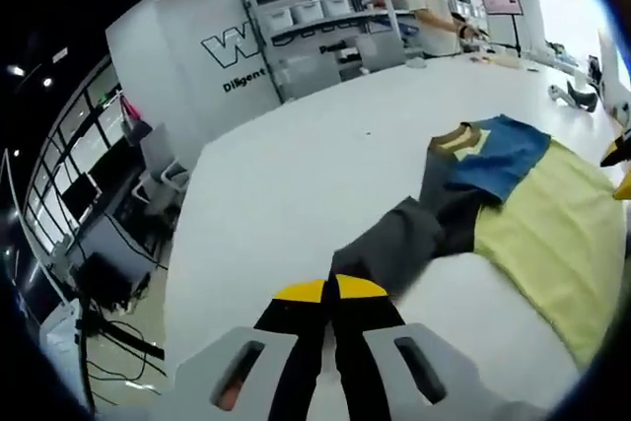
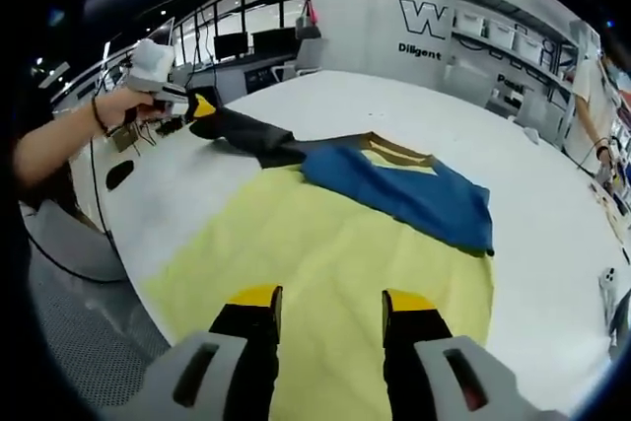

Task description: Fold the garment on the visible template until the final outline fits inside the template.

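Note:
A garment with a pale yellow body [image 2: 325, 244], a blue chest panel [image 2: 404, 189], a tan collar [image 2: 394, 152] and a dark grey sleeve [image 2: 246, 133] lies flat on the white table [image 2: 552, 234]. In the left gripper view the sleeve [image 1: 394, 244] runs from the yellow body [image 1: 542, 234] down to my left gripper [image 1: 330, 290], which is shut on the sleeve's end. A hand holds that same gripper [image 2: 182, 101] at the far left of the right gripper view. My right gripper [image 2: 332, 298] hangs open just above the yellow hem, with nothing between its fingers.
The table's curved edge [image 2: 128, 273] is close on my right gripper's left, with grey floor below. Shelves with bins [image 1: 315, 22] and a person [image 1: 424, 7] stand beyond the far side. Desks with monitors [image 1: 89, 204] and cables sit off the table. Small items [image 1: 577, 96] lie near the far corner.

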The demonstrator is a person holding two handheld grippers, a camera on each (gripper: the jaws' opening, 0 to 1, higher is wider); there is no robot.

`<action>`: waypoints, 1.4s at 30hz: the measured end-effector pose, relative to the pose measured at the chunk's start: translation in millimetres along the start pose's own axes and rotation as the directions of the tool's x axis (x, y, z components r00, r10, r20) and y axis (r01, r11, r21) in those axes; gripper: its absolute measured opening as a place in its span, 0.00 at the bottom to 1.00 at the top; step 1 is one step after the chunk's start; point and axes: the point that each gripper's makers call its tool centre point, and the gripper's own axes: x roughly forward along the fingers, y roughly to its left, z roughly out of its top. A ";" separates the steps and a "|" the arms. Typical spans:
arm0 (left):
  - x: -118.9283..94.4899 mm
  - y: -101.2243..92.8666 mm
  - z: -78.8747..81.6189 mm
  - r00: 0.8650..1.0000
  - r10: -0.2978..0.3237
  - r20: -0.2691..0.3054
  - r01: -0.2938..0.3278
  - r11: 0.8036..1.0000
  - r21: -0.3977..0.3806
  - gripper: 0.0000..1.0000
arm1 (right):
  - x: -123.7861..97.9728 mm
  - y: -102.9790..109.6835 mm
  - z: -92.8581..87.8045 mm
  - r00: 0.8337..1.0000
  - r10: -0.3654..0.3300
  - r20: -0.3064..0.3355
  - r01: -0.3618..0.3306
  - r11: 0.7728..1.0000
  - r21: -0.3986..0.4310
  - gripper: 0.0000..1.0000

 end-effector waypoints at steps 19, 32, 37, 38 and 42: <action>55.0 36.8 12.8 0.997 -0.062 -0.045 0.065 0.996 0.063 0.03 | 1.0 -1.5 -6.7 1.000 -0.007 -0.015 0.007 1.000 0.011 0.36; 103.1 49.8 -6.3 0.995 -0.037 -0.096 0.048 0.991 0.121 0.03 | -0.1 -3.0 -6.1 1.000 -0.006 -0.008 0.006 1.000 0.011 0.36; 112.4 48.3 -9.8 0.994 -0.038 -0.104 0.054 0.988 0.148 0.04 | -0.6 -4.9 -8.0 1.000 -0.013 -0.014 0.013 1.000 0.018 0.36; 115.3 48.2 -10.7 0.994 -0.040 -0.106 0.055 0.988 0.144 0.04 | -0.9 -5.1 -9.1 1.000 -0.014 -0.017 0.014 1.000 0.017 0.36; 121.1 48.2 -14.3 0.992 -0.040 -0.116 0.055 0.990 0.126 0.04 | -1.6 -5.5 -10.7 1.000 -0.017 -0.024 0.017 1.000 0.021 0.36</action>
